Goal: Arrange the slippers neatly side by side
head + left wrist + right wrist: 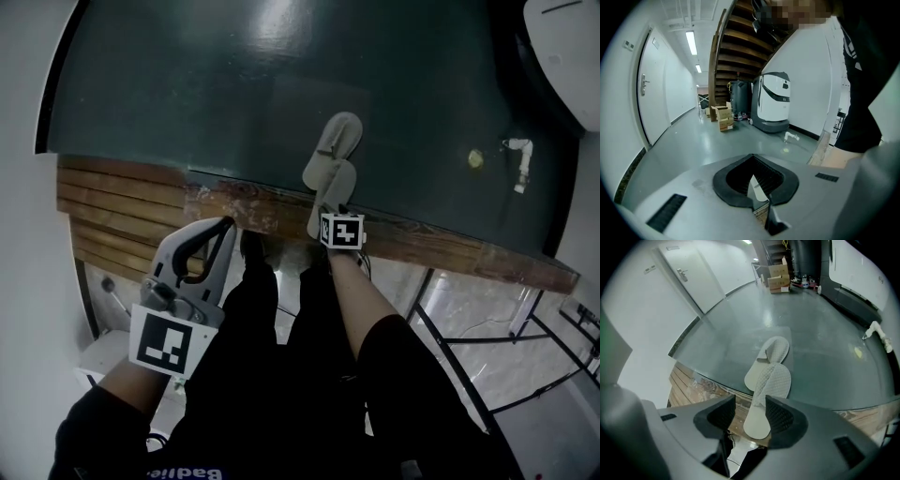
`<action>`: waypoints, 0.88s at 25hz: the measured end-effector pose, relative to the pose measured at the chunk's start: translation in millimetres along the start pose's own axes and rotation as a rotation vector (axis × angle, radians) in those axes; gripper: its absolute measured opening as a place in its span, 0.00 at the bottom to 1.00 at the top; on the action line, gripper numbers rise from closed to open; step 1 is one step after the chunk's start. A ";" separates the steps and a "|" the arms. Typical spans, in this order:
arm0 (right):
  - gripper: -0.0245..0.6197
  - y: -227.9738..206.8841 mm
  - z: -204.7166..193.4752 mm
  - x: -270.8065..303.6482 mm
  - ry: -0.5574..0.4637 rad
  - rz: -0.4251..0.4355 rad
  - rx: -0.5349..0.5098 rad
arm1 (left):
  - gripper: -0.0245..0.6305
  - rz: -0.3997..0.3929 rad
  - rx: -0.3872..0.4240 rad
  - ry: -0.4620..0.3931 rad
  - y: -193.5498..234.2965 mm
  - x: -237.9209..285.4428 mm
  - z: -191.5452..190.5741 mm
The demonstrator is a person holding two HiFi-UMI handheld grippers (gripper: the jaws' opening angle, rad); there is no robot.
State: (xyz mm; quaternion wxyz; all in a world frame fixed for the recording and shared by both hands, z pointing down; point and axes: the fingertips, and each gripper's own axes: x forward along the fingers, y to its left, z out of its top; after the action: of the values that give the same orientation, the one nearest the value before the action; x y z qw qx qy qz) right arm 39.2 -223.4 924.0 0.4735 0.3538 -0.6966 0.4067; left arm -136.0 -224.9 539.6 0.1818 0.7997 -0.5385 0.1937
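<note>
Jaws of the right hand-held gripper (751, 401) stand wide apart, released, the heel of the near slipper (771, 380) lying between them over the wooden step (686, 380). Its toe overlaps the far slipper (777, 348), which lies on the dark green floor (740, 329), the pair in a crooked line rather than side by side. The left hand-held gripper (227, 225) hangs clenched and empty above the step, well apart from both
</note>
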 end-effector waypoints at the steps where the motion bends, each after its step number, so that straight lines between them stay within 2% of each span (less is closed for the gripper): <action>1: 0.31 -1.4 0.0 9.0 0.007 -0.003 0.005 | 0.04 0.000 -0.006 0.001 3.0 2.0 -2.4; 7: 0.31 -17.0 -2.7 59.6 0.045 -0.036 0.055 | 0.04 -0.004 -0.057 0.050 17.4 -1.8 -32.2; 14: 0.31 -32.9 -23.7 111.5 0.106 -0.143 0.029 | 0.04 -0.005 -0.073 0.092 31.6 -8.8 -74.2; 19: 0.31 -44.7 -29.1 133.5 0.086 -0.165 0.050 | 0.04 -0.006 -0.084 0.111 33.6 -9.4 -93.2; 22: 0.18 -45.5 -31.9 130.3 0.094 -0.180 0.011 | 0.04 -0.002 -0.092 0.113 34.3 -9.8 -95.2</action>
State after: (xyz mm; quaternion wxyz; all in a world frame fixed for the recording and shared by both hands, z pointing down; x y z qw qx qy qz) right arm 51.7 -227.7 1065.1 0.5384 0.3981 -0.6368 0.3822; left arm -182.2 -181.7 619.2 0.2486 0.7787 -0.5351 0.2134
